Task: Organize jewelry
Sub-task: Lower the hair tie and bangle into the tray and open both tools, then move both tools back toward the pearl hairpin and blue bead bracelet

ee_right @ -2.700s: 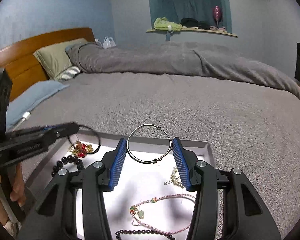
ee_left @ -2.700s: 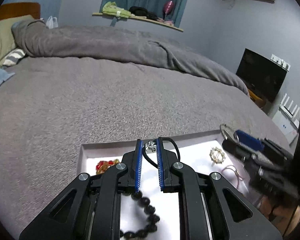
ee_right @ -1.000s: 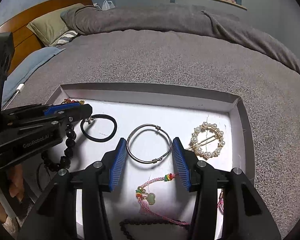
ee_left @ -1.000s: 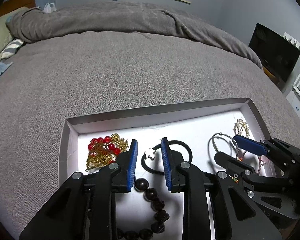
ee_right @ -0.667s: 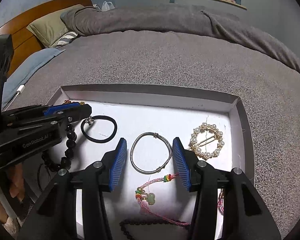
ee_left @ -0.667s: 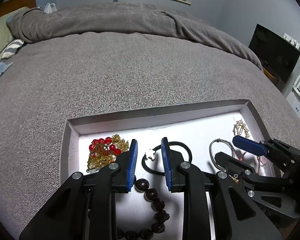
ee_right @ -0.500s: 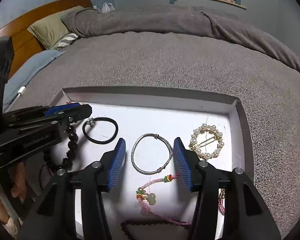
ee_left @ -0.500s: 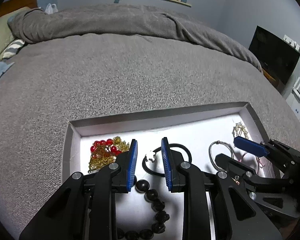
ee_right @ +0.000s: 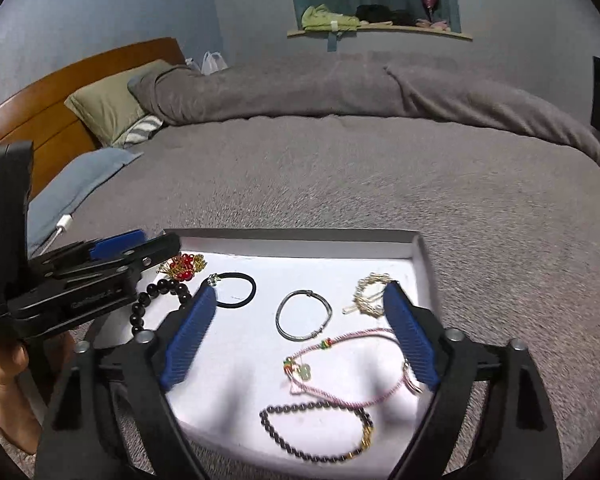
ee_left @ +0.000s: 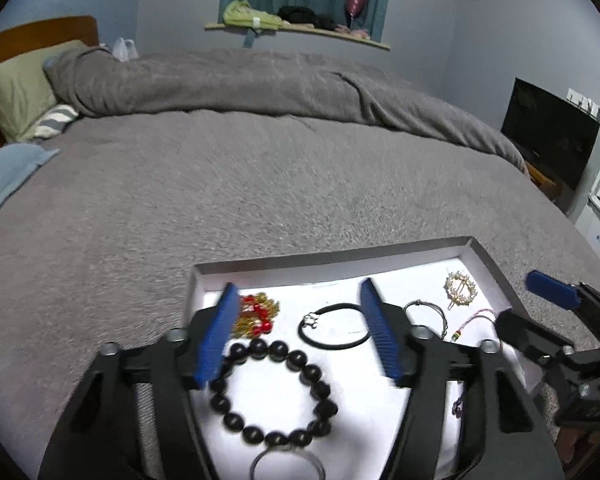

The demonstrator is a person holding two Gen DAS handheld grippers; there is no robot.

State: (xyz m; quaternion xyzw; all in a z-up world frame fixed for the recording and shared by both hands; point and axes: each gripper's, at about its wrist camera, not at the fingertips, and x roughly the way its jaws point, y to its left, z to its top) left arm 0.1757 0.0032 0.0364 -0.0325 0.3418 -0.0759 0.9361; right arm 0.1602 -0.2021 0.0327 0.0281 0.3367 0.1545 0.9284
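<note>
Here, both grippers are held above the shallow white-lined cardboard tray on the grey bedspread, and nothing is gripped. The left gripper has its blue-padded jaws spread wide over the black elastic hair tie and the large black bead bracelet; the right gripper is equally wide, framing the thin silver wire bangle.

Trouble could be expected from crowding. The pink cord bracelet with a pale green charm lies just beside the string of small dark beads, so a careless closing could catch both. The gold pearl-studded round hair clip sits partly behind the right blue pad and could be knocked. The red-and-gold beaded cluster lies against the left pad. The soft bedding could let the tray tip if pressed.
</note>
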